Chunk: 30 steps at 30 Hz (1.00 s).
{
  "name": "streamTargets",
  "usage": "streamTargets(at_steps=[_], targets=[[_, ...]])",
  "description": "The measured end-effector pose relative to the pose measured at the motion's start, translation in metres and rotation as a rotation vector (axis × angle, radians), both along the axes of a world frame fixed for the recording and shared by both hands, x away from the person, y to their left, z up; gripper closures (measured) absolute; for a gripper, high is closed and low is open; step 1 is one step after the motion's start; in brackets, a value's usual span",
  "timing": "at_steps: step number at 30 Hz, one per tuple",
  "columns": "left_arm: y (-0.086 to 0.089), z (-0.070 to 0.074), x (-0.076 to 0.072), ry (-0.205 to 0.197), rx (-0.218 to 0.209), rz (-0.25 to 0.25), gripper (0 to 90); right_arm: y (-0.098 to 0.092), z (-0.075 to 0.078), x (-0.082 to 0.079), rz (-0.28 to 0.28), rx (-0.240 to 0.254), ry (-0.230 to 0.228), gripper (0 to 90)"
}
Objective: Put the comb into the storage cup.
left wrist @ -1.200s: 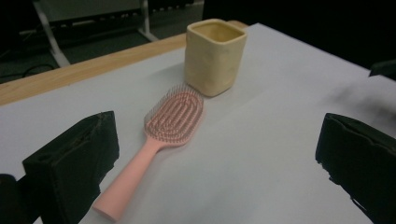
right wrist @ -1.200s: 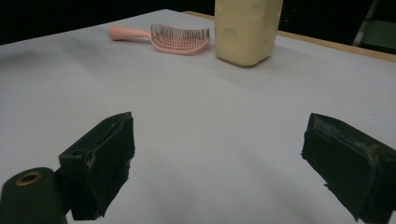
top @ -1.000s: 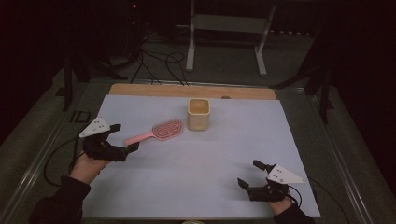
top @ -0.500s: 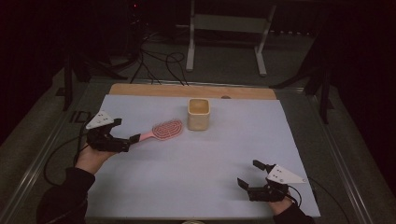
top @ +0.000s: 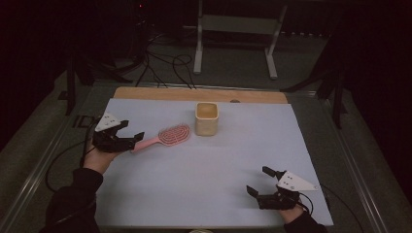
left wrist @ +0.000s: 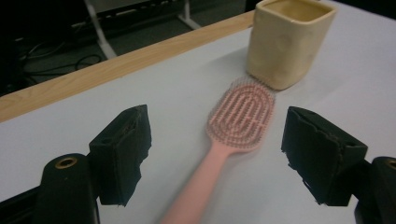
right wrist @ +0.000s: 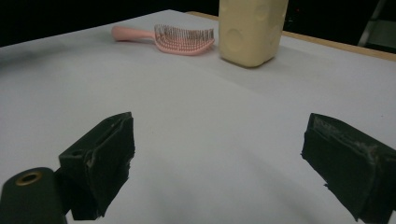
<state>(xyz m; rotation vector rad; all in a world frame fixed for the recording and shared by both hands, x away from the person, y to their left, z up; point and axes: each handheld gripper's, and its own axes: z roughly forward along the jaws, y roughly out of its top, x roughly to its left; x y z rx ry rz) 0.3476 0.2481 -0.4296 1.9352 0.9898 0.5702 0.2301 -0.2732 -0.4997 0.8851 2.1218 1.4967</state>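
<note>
in the high view, a pink hairbrush [top: 165, 137] lies bristles up on the pale blue table cover [top: 214, 170], its handle pointing toward the left edge and its oval head just beside a cream square cup [top: 207, 118] that stands upright near the far wooden strip [top: 145, 93]. the left gripper [top: 132, 140] sits at the end of the brush handle, held in a hand [top: 99, 158] that comes up from the lower left; its jaws are spread with the handle tip between them, and they have just been closing in, though from here you cannot tell whether they touch the handle. the right gripper [top: 257, 182] rests low at the near right of the cover, well apart from the brush and cup, its jaws spread with nothing between them.

in the left gripper view, the two black jaws stand apart on either side of the hairbrush [left wrist: 233, 126]. the handle runs up the middle of the gap, clear of both pads [left wrist: 123, 154], and the bristled head lies beyond the jaw tips, almost touching the base of the cup [left wrist: 287, 42].

in the right gripper view, the jaws are wide apart over bare table cover [right wrist: 210, 126]. far off, the hairbrush [right wrist: 173, 37] lies with its bristles standing up, and the cup [right wrist: 252, 28] is just to its right.
</note>
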Motion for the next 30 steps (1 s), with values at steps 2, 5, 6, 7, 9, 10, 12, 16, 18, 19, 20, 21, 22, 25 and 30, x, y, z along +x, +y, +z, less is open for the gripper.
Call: streamTargets(at_steps=[2, 5, 6, 7, 9, 10, 12, 16, 18, 19, 20, 21, 22, 25, 30], targets=[[0.000, -0.003, 0.003, 0.012, 0.018, 0.012, 27.4, 0.000, 0.000, 0.000, -0.002, 0.002, -0.002, 9.1], [0.000, -0.008, 0.007, 0.031, 0.034, 0.022, 30.8, -0.001, -0.001, 0.000, -0.001, 0.002, 0.008, 9.1], [0.000, -0.010, 0.008, 0.040, 0.035, 0.021, 33.0, 0.000, -0.001, 0.000, 0.000, 0.002, 0.006, 9.1], [0.000, -0.012, 0.010, 0.048, 0.039, 0.029, 34.5, 0.000, -0.001, 0.000, -0.001, 0.001, 0.004, 9.1], [0.000, -0.015, 0.012, 0.066, 0.038, 0.041, 38.8, -0.001, -0.001, 0.000, 0.000, 0.005, 0.005, 9.1], [0.000, -0.016, 0.013, 0.073, 0.041, 0.046, 39.7, -0.001, -0.001, 0.000, 0.000, 0.005, 0.008, 9.1], [0.001, -0.019, 0.016, 0.086, 0.042, 0.061, 43.3, 0.000, 0.000, 0.000, -0.001, 0.003, 0.004, 9.1], [0.005, -0.023, 0.020, 0.100, 0.037, 0.099, 51.8, -0.001, -0.001, 0.000, 0.003, 0.005, 0.009, 9.1], [0.006, -0.026, 0.023, 0.109, 0.036, 0.117, 54.0, -0.001, 0.000, 0.000, 0.001, 0.004, 0.005, 9.1], [0.006, -0.027, 0.024, 0.117, 0.037, 0.122, 55.4, -0.001, 0.000, 0.000, 0.001, 0.007, 0.004, 9.1], [0.007, -0.028, 0.025, 0.121, 0.042, 0.129, 57.5, -0.001, -0.001, 0.001, 0.001, 0.008, 0.006, 9.1], [0.007, -0.030, 0.027, 0.130, 0.046, 0.139, 58.6, -0.001, -0.001, 0.001, 0.002, 0.008, 0.010, 9.1], [0.007, -0.031, 0.027, 0.135, 0.050, 0.140, 60.2, -0.001, -0.001, 0.001, 0.003, 0.006, 0.010, 9.1], [0.006, -0.036, 0.031, 0.149, 0.060, 0.144, 63.1, -0.001, 0.000, 0.000, 0.002, 0.009, 0.006, 9.1], [0.004, -0.043, 0.034, 0.163, 0.084, 0.149, 70.9, -0.001, -0.001, 0.000, 0.003, 0.009, 0.005, 9.1]])
